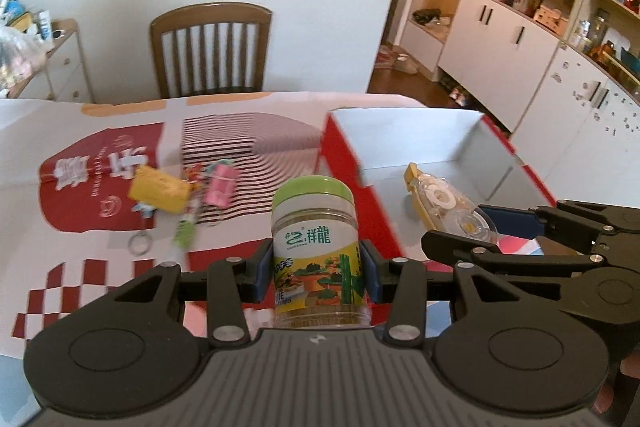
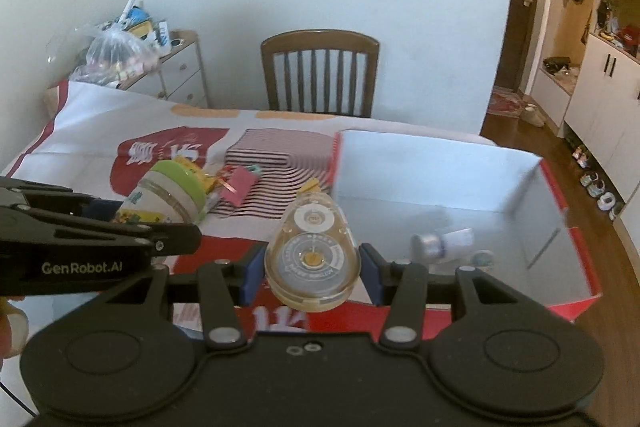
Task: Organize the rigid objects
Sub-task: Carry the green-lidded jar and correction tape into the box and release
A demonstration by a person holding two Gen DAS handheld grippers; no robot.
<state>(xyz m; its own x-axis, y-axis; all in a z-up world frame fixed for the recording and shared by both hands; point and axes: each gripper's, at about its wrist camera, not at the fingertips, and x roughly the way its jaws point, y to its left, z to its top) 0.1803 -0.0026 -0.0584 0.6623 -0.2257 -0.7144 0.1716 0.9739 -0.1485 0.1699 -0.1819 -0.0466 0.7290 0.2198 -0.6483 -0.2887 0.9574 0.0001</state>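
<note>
My left gripper [image 1: 318, 273] is shut on a clear jar with a green lid [image 1: 316, 247], held upright above the table, just left of the red-and-white box [image 1: 348, 151]. My right gripper [image 2: 312, 277] is shut on a clear, egg-shaped correction tape dispenser [image 2: 312, 255], hanging at the near-left corner of the box [image 2: 560, 247]. The right wrist view shows the jar [image 2: 168, 195] and the left gripper's black arm at left; the left wrist view shows the tape dispenser [image 1: 448, 203] at right. A small white bottle with a silver cap [image 2: 440, 245] lies inside the box.
A yellow block [image 1: 160, 189], a pink item [image 1: 220, 185], a key ring [image 1: 140, 245] and small trinkets lie on the red-and-white patterned cloth [image 1: 80, 267]. A wooden chair [image 2: 320, 75] stands behind the table. White cabinets [image 1: 500, 39] fill the right side; a drawer unit [image 2: 180, 75] stands far left.
</note>
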